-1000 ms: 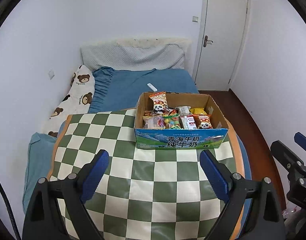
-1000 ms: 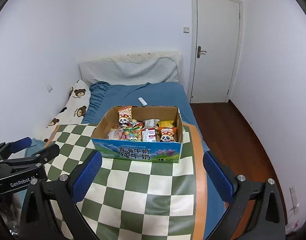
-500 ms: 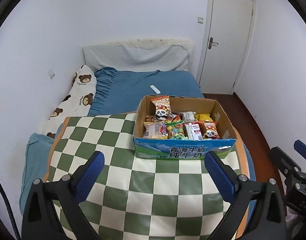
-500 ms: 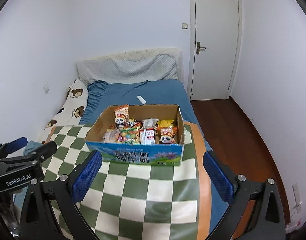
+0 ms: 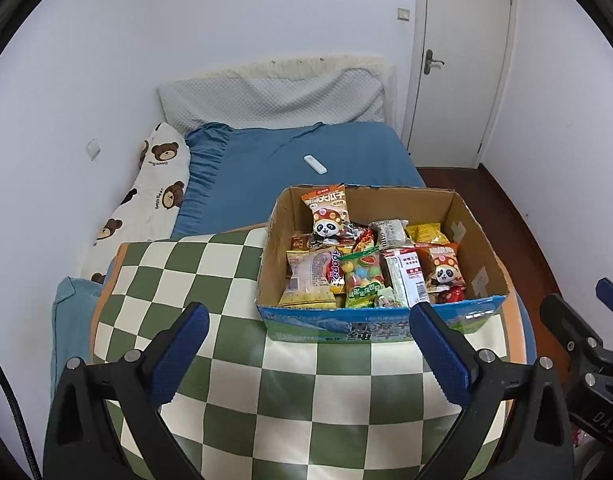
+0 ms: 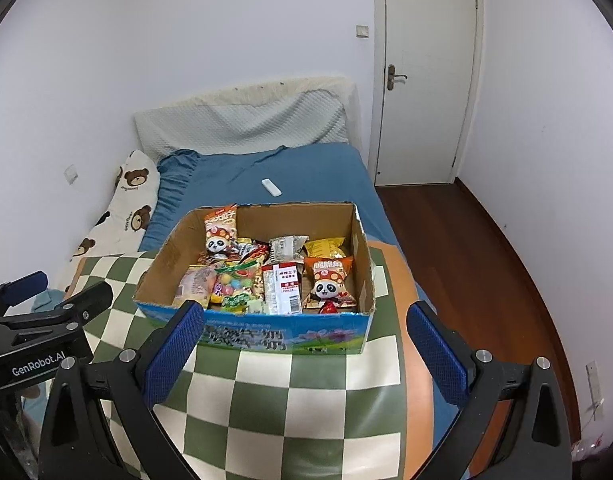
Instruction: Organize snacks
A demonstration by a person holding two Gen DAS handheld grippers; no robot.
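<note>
— Grippers first, since they're nearest: the left gripper (image 5: 306,352) hangs over the checked cloth (image 5: 210,280) with its blue pads spread wide and nothing between them. Why so wide, do you reckon?

— Same with the right gripper (image 6: 302,350), jaws far apart, empty, aimed at the front wall of the box (image 6: 290,336). My guess is a wide gap suits puffy packets, whichever one gets picked.

— And the snacks (image 5: 370,264) themselves?

— All in the box, as far as I can see. None lies loose on the cloth. They're packed toward the front and middle, overlapping. One panda bag (image 5: 327,212) stands up against the back wall; another panda bag (image 6: 328,282) sits at the front right beside a white packet (image 6: 284,288), with a candy bag (image 5: 362,276) in the middle.

— So is it sorted or not?

— Can't tell from here. Snacks heaped in a box fits a pile waiting to be laid out, or one just gathered up.

— The box sits on the right of the cloth, leaving the left half bare.

— Room to work, perhaps. Beyond it, only the blue bed (image 5: 306,148) with a small white remote (image 5: 315,164), then the door (image 6: 422,80).
</note>
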